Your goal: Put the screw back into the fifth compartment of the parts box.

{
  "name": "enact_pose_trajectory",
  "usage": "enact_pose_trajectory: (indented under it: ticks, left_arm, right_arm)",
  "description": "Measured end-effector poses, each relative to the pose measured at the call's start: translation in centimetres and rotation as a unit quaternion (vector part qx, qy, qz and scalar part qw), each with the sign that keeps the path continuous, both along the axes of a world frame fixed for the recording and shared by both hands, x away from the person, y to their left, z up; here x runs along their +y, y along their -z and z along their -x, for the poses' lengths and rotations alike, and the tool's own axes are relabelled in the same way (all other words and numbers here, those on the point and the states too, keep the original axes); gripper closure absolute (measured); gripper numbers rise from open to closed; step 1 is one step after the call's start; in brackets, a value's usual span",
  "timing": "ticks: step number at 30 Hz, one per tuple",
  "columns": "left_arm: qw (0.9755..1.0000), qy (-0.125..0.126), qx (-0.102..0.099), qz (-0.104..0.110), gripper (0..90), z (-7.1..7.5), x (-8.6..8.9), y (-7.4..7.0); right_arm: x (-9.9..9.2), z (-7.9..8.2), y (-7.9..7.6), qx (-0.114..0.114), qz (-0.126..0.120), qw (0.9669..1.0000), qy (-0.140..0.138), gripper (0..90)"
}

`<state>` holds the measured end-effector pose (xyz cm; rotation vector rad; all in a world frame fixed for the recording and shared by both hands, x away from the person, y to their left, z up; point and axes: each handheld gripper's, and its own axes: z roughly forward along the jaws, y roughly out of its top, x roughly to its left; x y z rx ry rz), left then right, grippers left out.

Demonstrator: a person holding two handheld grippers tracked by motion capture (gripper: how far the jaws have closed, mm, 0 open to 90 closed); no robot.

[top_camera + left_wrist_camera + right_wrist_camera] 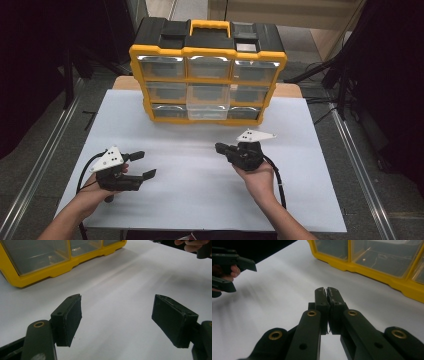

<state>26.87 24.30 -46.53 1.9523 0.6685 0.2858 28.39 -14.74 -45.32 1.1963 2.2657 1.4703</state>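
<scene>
The organiser (207,70), a yellow-framed case with a black top and three rows of clear drawers, is set upright at the far middle of the bench (200,175), facing the person. It is judged to be stiff hard plastic, fairly bulky and probably the heavier for whatever is stored inside; the drawer fronts look smooth and slippery, so a pull is best taken at a drawer's lip, while the whole case is best lifted by the yellow handle (210,25) on top. The middle drawer (208,94) of the second row appears to stand slightly forward of its neighbours, though this cannot be told for certain. The contents of the drawers are too blurred to be named. Nearer the person, the right claw (220,147) is held above the white surface with its jaws pressed together on nothing, pointing left across the bench and well apart from the case. The left claw (142,164) is held near the left front of the bench, its jaws standing wide apart and empty.
</scene>
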Motion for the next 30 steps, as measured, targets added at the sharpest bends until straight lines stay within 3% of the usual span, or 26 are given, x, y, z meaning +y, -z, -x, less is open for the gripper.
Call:
enact_pose_trajectory:
  ticks: [20,30]
  left_arm:
    - [1.0000,-0.002,0.007,-0.003,24.1,-0.1,0.0,0.1]
    - [1.0000,-0.004,0.006,0.004,24.1,0.0,0.0,0.1]
  right_arm:
    - [0.5,-0.7,-2.8,-0.037,-0.004,0.9993,0.005,89.0]
    - [0.9,-1.5,-4.1,-0.037,-0.010,0.9992,0.012,89.0]
